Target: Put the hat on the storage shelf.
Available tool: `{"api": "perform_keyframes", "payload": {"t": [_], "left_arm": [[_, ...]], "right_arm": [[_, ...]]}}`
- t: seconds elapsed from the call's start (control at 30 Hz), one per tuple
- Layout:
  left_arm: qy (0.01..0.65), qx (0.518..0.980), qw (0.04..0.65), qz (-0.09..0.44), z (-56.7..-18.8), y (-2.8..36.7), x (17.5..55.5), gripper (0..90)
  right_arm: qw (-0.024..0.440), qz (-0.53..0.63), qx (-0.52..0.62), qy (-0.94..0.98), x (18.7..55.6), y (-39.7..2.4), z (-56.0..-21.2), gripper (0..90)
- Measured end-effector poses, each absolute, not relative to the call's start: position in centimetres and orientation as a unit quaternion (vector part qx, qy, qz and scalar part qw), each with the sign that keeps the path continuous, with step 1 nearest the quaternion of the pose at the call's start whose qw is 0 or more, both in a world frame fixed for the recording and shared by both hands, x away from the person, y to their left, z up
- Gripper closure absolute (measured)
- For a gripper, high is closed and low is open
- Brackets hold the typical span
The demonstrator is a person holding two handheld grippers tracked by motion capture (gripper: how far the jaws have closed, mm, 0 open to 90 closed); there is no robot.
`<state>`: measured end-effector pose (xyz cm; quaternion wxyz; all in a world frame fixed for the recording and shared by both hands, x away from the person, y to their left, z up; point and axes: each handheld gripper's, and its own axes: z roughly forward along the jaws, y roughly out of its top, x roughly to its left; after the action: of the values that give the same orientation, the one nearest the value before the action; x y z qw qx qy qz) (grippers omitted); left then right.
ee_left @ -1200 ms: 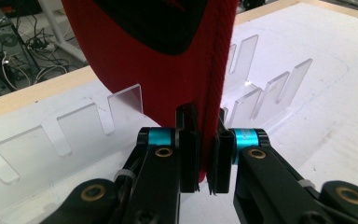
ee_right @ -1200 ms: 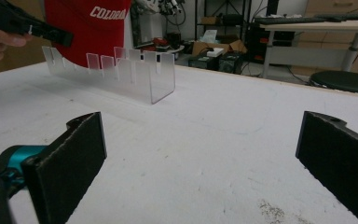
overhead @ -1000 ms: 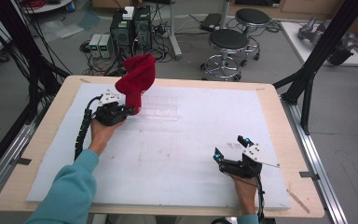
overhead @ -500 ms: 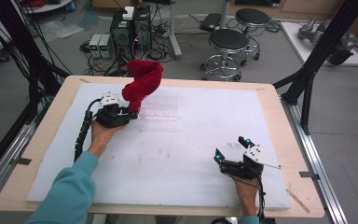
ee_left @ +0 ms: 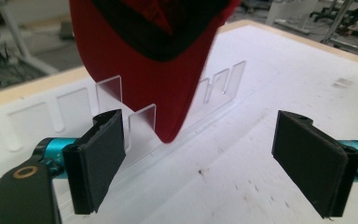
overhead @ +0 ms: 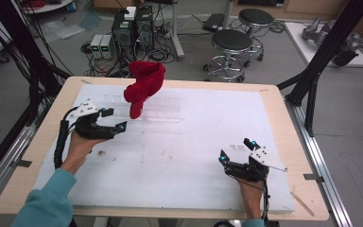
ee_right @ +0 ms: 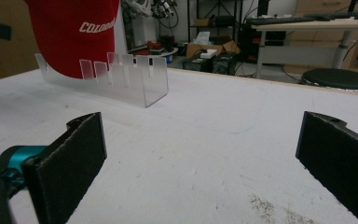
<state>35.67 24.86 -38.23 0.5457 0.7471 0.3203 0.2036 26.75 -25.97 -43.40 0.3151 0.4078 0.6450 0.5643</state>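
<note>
A red cap (overhead: 144, 85) stands on edge, slotted into a clear acrylic rack (overhead: 163, 112) at the back left of the white mat. My left gripper (overhead: 116, 119) is open just in front of the cap and a little apart from it. In the left gripper view the cap (ee_left: 154, 56) hangs between the rack's slots (ee_left: 140, 121), beyond the open jaws (ee_left: 196, 163). My right gripper (overhead: 235, 150) rests open on the mat at the front right, holding nothing. The right gripper view shows the cap (ee_right: 70, 37) and rack (ee_right: 135, 81) far off, past its spread jaws (ee_right: 200, 163).
The white mat (overhead: 194, 142) covers a wooden table (overhead: 283, 118). Beyond the table's far edge are two stools (overhead: 234, 42) and computer cases (overhead: 132, 28) with cables. Black frame legs (overhead: 312, 80) stand at the right.
My left gripper has let go of the cap, opened, and drawn back toward the person. The cap now stands in the rack on its own. The right gripper has stayed put.
</note>
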Motion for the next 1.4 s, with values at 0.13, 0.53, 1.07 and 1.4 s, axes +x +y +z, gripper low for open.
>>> {"api": "perform_keyframes", "payload": {"t": [0.13,0.53,1.07,1.4], "left_arm": [[0.307,0.733,0.563,0.227,-39.0,26.7,32.9,17.7],[0.310,0.693,0.581,0.295,-43.4,29.5,27.2,17.4],[0.315,0.674,0.592,0.310,-45.1,30.1,26.3,17.5],[0.317,0.658,0.605,0.317,-45.2,30.3,26.0,17.5]], "right_arm": [[0.321,0.570,0.405,0.639,26.5,-25.8,-43.2,0.5],[0.313,0.561,0.407,0.649,26.9,-25.2,-43.6,0.5],[0.332,0.570,0.406,0.632,26.1,-25.0,-45.0,2.2],[0.332,0.571,0.403,0.633,26.0,-25.0,-45.1,2.2]]}}
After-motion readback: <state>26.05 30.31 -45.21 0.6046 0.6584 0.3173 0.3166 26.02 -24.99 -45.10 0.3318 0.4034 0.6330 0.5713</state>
